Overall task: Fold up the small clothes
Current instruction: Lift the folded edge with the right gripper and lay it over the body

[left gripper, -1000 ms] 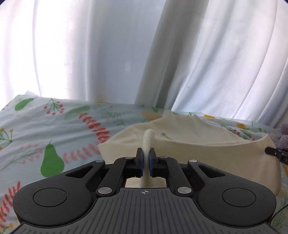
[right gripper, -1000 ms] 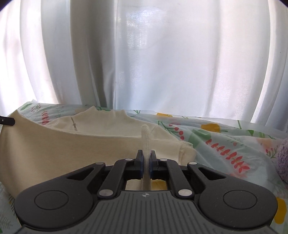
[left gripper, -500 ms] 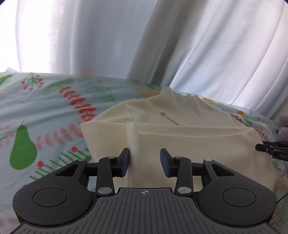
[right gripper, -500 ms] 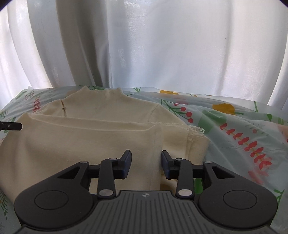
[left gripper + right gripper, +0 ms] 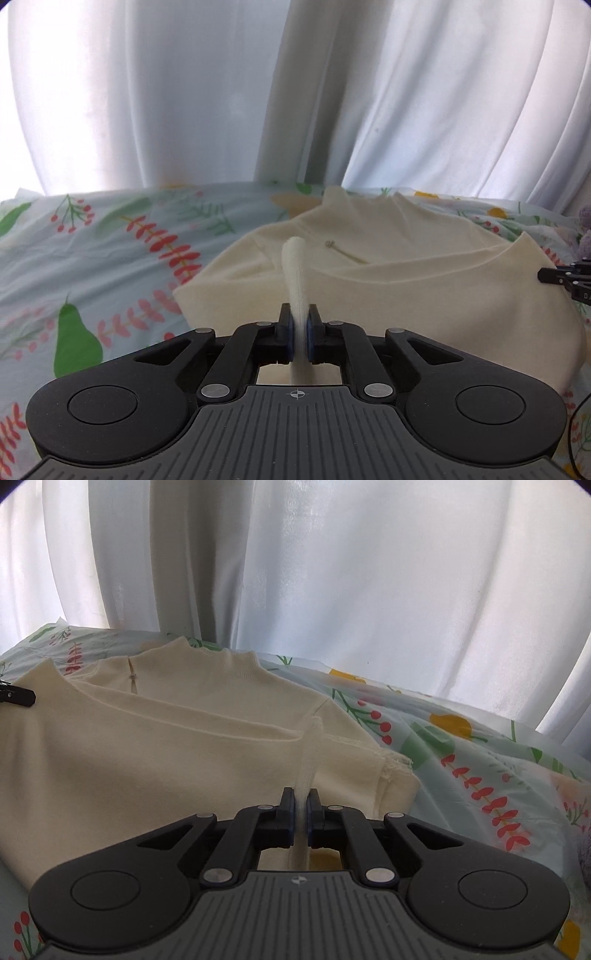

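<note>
Nearest: left gripper and right gripper, jaws of each pressed together on a pinched ridge of the cream top. Lifted near edge held up between them, far half lying flat on the bed sheet. Probably midway through a fold: hem raised toward the collar, not yet laid down; later folds judged outstanding. Soft fine knit, ribbed high neck, small keyhole fastening. Beyond, floral printed sheet, then sheer white curtains.
</note>
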Tool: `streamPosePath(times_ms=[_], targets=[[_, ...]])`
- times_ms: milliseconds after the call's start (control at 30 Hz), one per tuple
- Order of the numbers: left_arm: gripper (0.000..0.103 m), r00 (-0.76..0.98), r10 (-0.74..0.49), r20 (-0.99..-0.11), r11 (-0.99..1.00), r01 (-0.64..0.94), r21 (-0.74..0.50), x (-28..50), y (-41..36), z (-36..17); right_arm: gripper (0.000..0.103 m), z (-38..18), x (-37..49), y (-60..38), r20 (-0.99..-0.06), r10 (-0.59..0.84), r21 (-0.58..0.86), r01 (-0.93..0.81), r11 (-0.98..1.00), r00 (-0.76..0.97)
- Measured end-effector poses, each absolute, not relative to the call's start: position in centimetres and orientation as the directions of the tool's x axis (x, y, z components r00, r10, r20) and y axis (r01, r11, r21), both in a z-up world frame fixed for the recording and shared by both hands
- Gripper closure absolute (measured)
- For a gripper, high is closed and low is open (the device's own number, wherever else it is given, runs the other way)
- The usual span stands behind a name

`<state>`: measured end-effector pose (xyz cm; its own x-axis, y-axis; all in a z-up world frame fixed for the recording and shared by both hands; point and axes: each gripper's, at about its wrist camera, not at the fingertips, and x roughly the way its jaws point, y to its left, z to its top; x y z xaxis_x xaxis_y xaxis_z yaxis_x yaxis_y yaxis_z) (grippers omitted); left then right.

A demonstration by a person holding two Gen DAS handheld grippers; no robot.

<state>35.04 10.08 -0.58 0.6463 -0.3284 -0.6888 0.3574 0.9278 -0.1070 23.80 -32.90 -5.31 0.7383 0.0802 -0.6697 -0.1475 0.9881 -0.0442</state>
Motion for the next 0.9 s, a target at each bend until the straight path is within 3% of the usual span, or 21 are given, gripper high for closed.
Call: streamPosePath(times_ms=[400,900], targets=[[0.094,0.779,-0.232,-0.582,0.951,0.307,0.032,40.9,6.7,2.6,0.098,-1.9,29.6,-33.9,-0.602,0.004,-0.069,-0.057,0.996,0.799],[0.094,0.746,-0.121,-0.655,0.98,0.194,0.04,46.1,5.4,-2.8,0.098,-4.0,35.2,-34.2,-0.655,-0.055,-0.084,0.0,0.996,0.754]])
